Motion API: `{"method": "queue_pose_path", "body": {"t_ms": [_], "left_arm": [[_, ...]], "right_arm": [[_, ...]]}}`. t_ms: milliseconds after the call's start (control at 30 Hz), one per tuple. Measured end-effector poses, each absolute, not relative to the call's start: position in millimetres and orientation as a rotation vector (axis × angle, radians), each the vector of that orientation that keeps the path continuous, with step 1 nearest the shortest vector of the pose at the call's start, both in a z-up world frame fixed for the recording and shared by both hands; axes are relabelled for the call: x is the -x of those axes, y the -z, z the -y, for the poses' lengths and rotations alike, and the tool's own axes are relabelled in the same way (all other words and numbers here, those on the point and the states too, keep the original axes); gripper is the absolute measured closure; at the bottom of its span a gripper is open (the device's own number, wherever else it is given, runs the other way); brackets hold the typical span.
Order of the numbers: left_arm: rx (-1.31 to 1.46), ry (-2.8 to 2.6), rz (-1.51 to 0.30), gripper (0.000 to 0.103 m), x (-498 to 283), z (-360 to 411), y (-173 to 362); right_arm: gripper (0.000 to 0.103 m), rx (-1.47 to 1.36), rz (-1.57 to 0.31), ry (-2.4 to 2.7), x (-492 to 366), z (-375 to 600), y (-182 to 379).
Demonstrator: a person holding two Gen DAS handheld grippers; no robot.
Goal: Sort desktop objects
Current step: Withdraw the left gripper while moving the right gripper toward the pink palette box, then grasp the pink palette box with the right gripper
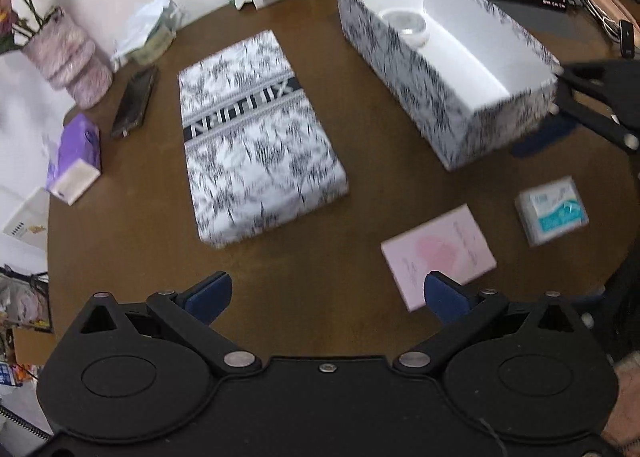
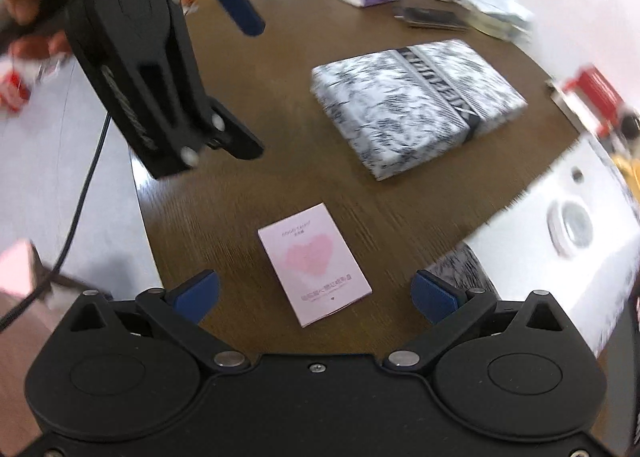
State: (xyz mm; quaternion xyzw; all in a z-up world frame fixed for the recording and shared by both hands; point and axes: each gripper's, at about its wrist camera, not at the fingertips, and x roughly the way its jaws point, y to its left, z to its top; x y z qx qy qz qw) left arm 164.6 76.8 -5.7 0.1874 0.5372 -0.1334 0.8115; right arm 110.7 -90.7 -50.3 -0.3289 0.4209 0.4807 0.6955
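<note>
Benchtop under me is dark brown wood (image 1: 360, 161), and my left tool (image 1: 328, 295) hangs above its near edge with the blue pads spread wide, holding nothing. My right tool (image 2: 316, 293) is likewise wide and empty, with the pink heart-printed card box (image 2: 316, 263) lying flat on the bench between and just ahead of its pads. From the left wrist view I see that same pink box (image 1: 438, 253) just beyond the right pad. Beside it, apart, lies a small blue-and-white tissue pack (image 1: 554, 211). The open black-and-white patterned box (image 1: 444, 57) stands farther back on the right, and a round white lidded jar (image 1: 406, 27) sits inside it at the far end. Its matching lid (image 1: 260, 137) lies flat on the bench to the left, apart from the box. A dark phone (image 1: 134, 101) and a purple tissue pack (image 1: 74, 159) lie near the left edge.
</note>
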Motion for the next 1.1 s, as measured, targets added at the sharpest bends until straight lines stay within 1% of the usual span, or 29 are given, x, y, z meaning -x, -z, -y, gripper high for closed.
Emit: {"method": "queue_pose_path", "body": {"t_ms": [233,433,800,1100], "left_arm": [[-0.39,0.312,-1.183,0.0,-147,-91,29],[-0.355,0.303,-1.23,0.0,-145,-102,47],[-0.342,0.34,-1.242,0.0,-152,-100,56],[-0.346,0.368,-1.246,0.0,-155,-99,57]], "right_arm": [[0.0,0.911,-0.915,-1.159,-114,66,95],[0.001,0.985,-0.931,-1.21,-125,46,120],[0.002,1.043,-1.006,-1.305,-142,33,139],[0.006,1.055,-1.046,-1.32,-145,35,147]]}}
